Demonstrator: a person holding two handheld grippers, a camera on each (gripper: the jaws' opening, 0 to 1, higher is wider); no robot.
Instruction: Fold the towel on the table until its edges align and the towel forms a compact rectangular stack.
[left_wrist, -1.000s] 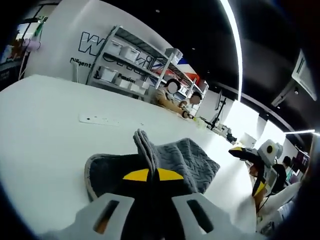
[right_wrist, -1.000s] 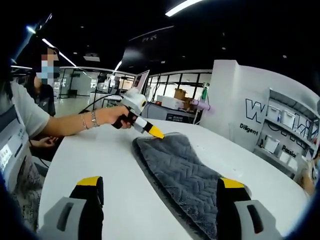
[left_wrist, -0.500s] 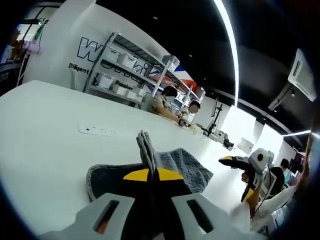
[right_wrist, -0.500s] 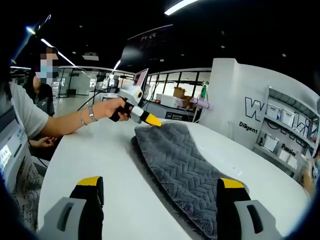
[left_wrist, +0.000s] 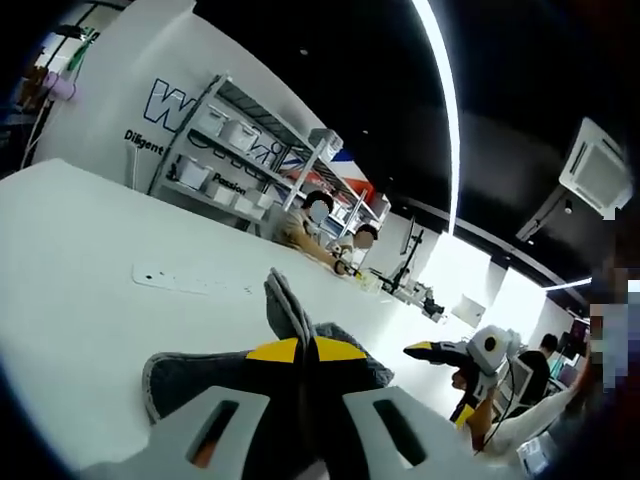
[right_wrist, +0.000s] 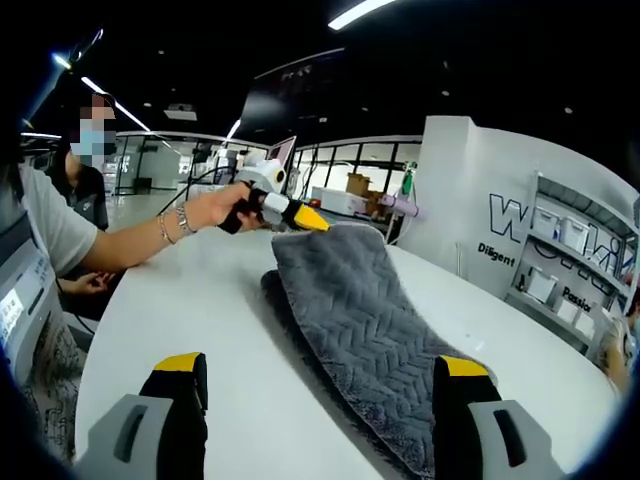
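Observation:
A grey quilted towel (right_wrist: 360, 325) lies lengthwise on the white table (right_wrist: 190, 330), its far end raised off the surface. My left gripper (right_wrist: 308, 217), held by a hand, is shut on that raised end. In the left gripper view its yellow-tipped jaws (left_wrist: 305, 350) meet on a fold of the towel (left_wrist: 283, 305) that stands up between them, and the rest of the cloth (left_wrist: 190, 368) bunches below. My right gripper (right_wrist: 320, 365) stands open, jaws wide apart over the near end of the towel. It also appears as the right gripper (left_wrist: 441, 382) at the table's far side.
A white power strip (left_wrist: 190, 282) lies on the table (left_wrist: 80, 250) beyond the towel. Metal shelves with bins (left_wrist: 225, 140) stand against a white wall (right_wrist: 520, 230). People sit at a far bench (left_wrist: 335, 235). A person's arm (right_wrist: 130, 245) reaches in from the left.
The left gripper has lifted the towel's far end higher off the table and carried it over the cloth toward the right gripper. The right gripper has stayed open and still.

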